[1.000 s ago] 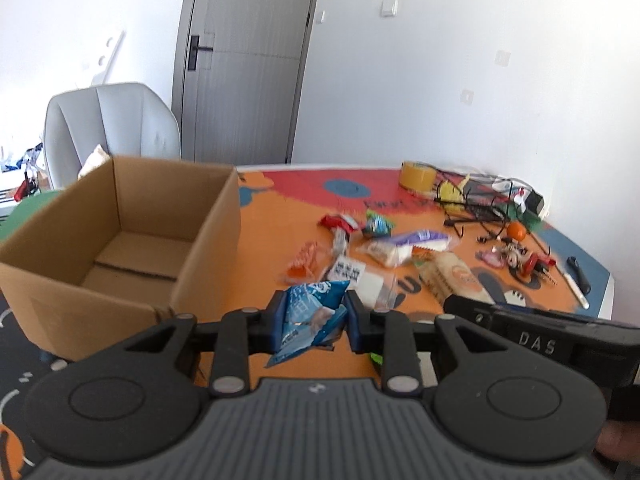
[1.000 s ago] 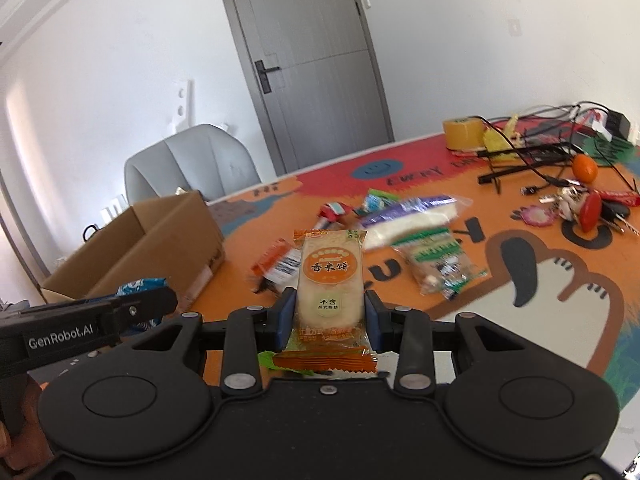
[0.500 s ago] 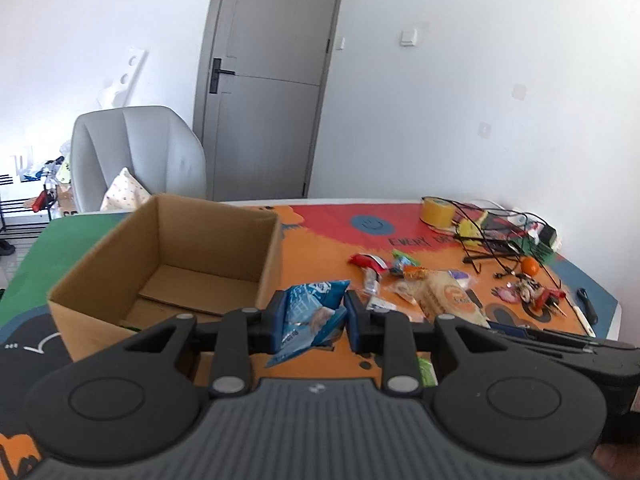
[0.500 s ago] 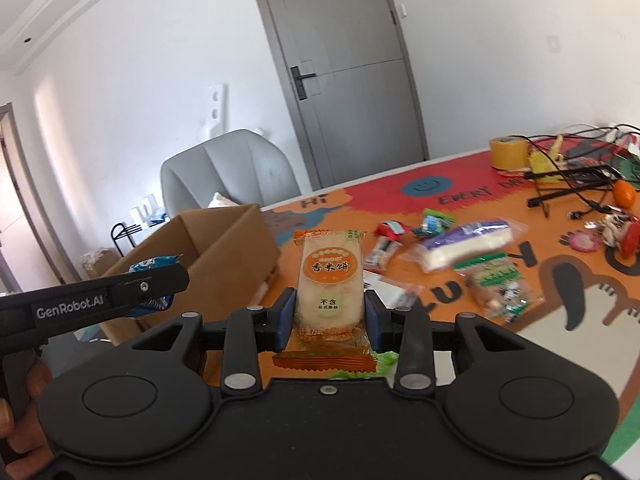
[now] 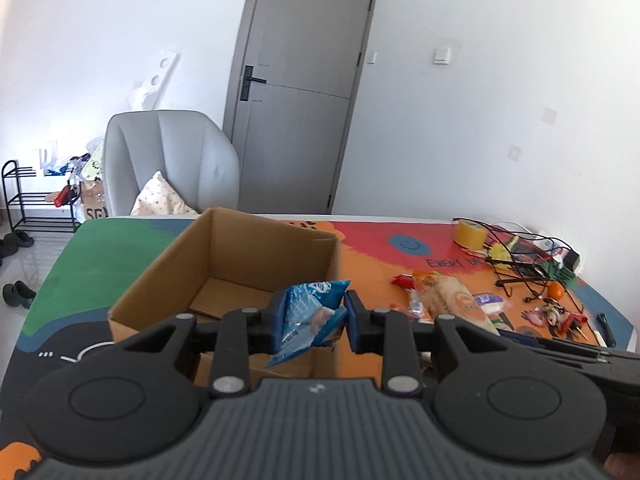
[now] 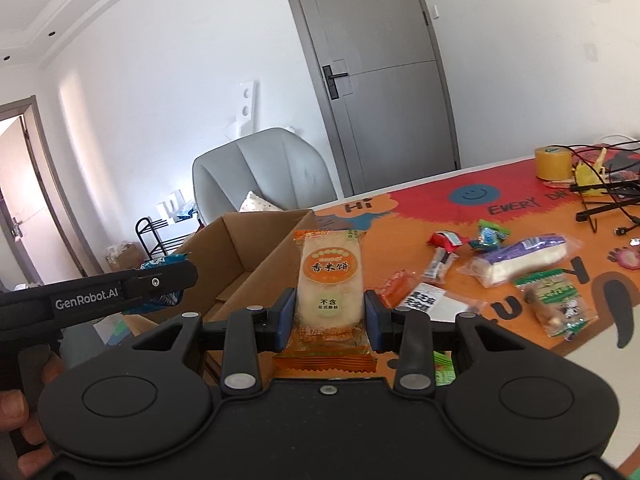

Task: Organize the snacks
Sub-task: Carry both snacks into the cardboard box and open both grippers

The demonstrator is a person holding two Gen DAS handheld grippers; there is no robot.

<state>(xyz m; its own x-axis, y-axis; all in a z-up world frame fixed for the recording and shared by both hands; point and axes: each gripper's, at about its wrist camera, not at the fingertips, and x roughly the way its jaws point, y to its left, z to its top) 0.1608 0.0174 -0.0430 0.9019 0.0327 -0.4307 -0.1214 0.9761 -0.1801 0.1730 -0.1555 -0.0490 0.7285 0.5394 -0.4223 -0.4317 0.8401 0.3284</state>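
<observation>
We see the table (image 5: 100, 248) under its bright printed mat, with the open cardboard box (image 5: 240, 264) at its left end. Our left gripper (image 5: 312, 314) pinches a blue snack bag (image 5: 312, 312) in front of the box's near right corner. Our right gripper (image 6: 330, 312) pinches an orange rice cracker pack (image 6: 330, 276) upright, the box at its 10 o'clock. Loose snacks (image 6: 520, 256) lie at 2 o'clock

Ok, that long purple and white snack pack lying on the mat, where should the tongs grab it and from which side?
Take the purple and white pack across its narrow width near the middle, coming down from above. It lies flat on the mat, long and bar-shaped, so the short sides fit between the tongs. Its clear crimped ends look too floppy to hold. The green pack lies close beside it, so descend carefully.
</observation>
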